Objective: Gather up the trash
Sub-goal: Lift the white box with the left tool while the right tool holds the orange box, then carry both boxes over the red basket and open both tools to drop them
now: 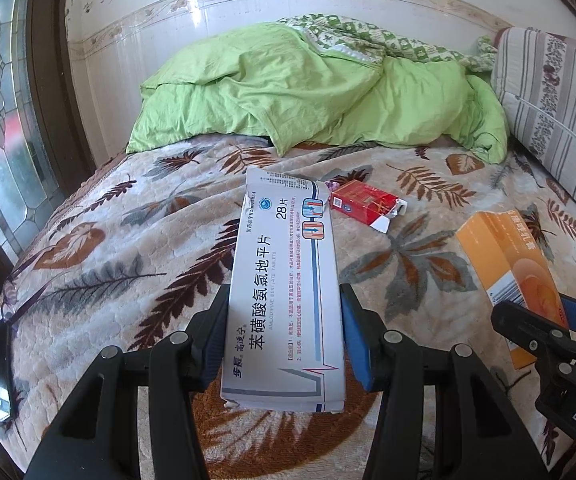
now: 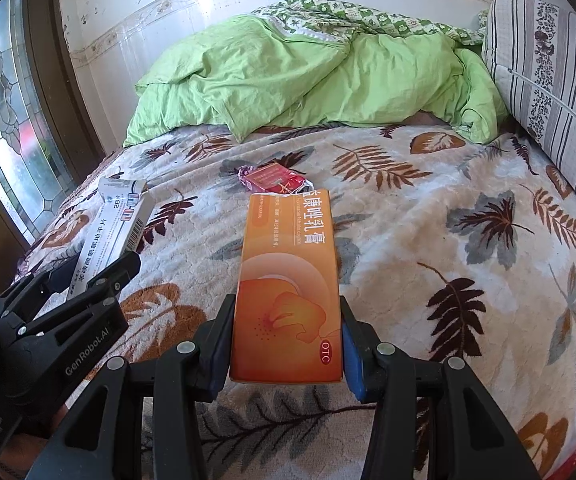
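My left gripper (image 1: 284, 320) is shut on a long white medicine box (image 1: 284, 280) and holds it above the bed. It also shows in the right wrist view (image 2: 108, 236), where the left gripper (image 2: 100, 276) is at the far left. My right gripper (image 2: 288, 336) is shut on an orange medicine box (image 2: 288, 280), which also shows in the left wrist view (image 1: 508, 272) beside the right gripper (image 1: 536, 316). A torn red cigarette pack (image 1: 362, 202) lies on the bed ahead; it also shows in the right wrist view (image 2: 276, 180), next to a small pink wrapper (image 2: 245, 170).
The bed has a leaf-patterned blanket (image 2: 428, 220). A crumpled green quilt (image 1: 308, 92) lies at the far end by the tiled wall. A striped pillow (image 2: 548, 80) stands along the right. A stained-glass window (image 1: 0, 120) is at the left. A black phone (image 1: 0, 376) lies at the bed's left edge.
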### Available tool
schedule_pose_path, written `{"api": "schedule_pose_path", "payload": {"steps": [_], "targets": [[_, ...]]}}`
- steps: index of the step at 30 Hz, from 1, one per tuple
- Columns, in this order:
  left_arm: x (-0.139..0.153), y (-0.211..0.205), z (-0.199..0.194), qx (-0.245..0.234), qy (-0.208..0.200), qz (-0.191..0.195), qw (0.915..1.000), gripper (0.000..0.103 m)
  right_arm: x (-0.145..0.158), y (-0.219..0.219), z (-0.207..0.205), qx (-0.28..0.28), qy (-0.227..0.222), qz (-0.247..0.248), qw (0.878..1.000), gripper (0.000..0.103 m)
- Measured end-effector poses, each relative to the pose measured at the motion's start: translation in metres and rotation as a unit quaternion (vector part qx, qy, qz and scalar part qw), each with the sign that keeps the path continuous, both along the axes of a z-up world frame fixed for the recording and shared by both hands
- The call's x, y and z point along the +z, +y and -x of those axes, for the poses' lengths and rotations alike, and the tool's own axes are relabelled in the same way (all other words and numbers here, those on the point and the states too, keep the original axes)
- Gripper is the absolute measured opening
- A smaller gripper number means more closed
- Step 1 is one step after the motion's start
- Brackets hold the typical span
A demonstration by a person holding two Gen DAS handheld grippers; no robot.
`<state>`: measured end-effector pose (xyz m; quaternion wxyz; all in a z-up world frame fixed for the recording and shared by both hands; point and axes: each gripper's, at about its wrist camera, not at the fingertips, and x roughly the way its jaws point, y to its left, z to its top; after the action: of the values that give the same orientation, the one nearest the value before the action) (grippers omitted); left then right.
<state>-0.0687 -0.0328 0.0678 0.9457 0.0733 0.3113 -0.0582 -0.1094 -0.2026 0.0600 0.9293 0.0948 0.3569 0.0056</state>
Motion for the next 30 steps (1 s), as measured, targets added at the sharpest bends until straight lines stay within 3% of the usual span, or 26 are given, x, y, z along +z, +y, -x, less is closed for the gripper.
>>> {"api": "schedule_pose_path", "payload": {"steps": [11, 18, 21, 24, 30], "targets": [[0.002, -0.006, 0.004, -0.02, 0.001, 0.01, 0.9997, 0.05, 0.001, -0.004, 0.001, -0.007, 0.001, -0.01, 1.0, 0.049], [0.015, -0.035, 0.03, -0.125, 0.015, 0.049, 0.9908, 0.05, 0.023, -0.038, 0.034, -0.035, -0.019, -0.068, 0.997, 0.049], [0.026, -0.066, 0.053, -0.188, 0.017, 0.048, 0.9808, 0.05, 0.035, -0.061, 0.068, -0.051, -0.028, -0.074, 0.996, 0.049], [0.039, -0.098, 0.079, -0.257, 0.028, 0.06, 0.9642, 0.05, 0.044, -0.091, 0.11, -0.083, -0.034, -0.073, 0.993, 0.049], [0.061, -0.17, 0.123, -0.376, 0.087, 0.098, 0.9172, 0.05, 0.056, -0.161, 0.202, -0.172, -0.029, -0.06, 0.983, 0.049]]}}
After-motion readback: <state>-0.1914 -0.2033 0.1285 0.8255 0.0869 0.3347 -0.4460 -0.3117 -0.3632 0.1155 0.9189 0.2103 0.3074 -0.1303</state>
